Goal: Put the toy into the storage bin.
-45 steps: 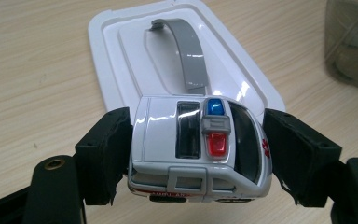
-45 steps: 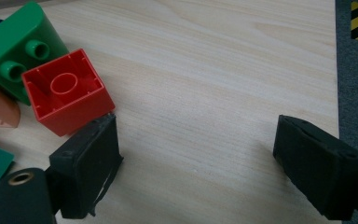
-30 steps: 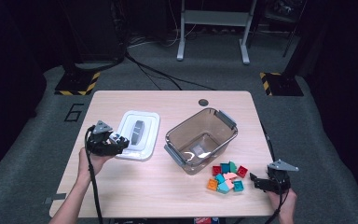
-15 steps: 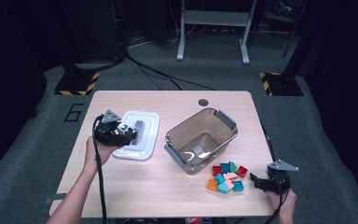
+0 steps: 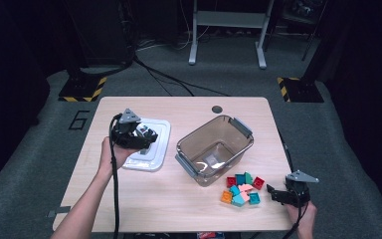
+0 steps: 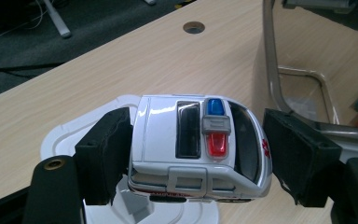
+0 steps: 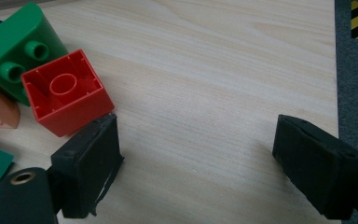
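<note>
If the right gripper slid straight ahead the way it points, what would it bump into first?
Probably the red plastic building block, lying hollow side up just beyond one pad of the open right gripper. Between the jaws lies bare wooden table, so only that side would likely touch; depth is hard to judge.

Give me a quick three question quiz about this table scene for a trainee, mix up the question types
1. True or false: the left hand-held gripper has its jaws on either side of a white toy ambulance.
2. Multiple choice: the clear plastic bin holds A) all the blocks, B) the toy ambulance, C) none of the blocks.
3. Fill in: in the right gripper view, the block nearest the right hand-held gripper is coloured ____.

Key
1. True: it sits between the jaws, above the white lid.
2. C: the pile of blocks lies on the table beside the bin.
3. Red: the red block lies open side up, and the jaws stand open.
</note>
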The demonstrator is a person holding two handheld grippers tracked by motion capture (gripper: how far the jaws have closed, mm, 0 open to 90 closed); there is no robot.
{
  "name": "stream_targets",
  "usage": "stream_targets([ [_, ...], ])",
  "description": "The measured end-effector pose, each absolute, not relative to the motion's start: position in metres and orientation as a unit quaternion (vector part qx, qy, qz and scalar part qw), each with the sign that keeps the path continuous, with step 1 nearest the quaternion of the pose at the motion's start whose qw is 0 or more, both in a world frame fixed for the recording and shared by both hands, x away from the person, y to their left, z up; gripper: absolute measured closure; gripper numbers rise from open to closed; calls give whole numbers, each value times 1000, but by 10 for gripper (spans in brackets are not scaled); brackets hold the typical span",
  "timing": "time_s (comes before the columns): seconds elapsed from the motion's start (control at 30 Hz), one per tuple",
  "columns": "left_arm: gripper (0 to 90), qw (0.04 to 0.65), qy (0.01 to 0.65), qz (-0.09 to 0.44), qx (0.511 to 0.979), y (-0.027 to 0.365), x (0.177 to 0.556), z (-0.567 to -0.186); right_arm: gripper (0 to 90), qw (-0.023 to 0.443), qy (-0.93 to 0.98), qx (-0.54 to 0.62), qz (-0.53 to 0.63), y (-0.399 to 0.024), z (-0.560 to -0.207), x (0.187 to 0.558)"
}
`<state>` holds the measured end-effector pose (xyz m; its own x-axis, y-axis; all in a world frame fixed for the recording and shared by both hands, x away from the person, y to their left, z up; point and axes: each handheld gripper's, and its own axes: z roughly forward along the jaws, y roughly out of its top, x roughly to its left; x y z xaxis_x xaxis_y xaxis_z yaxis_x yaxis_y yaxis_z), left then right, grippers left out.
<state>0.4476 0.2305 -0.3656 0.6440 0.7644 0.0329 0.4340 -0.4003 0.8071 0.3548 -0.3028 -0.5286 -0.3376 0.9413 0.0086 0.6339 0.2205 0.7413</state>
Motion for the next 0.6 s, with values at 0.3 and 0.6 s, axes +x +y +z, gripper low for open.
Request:
stream_targets([
  [0.3,259,414,347,197,818,202,448,-360,144,231,747,527,333,-303,-529,355],
  [0.6,259,417,325,182,829,171,446,-359,144,232,747,527,333,-303,-529,355],
])
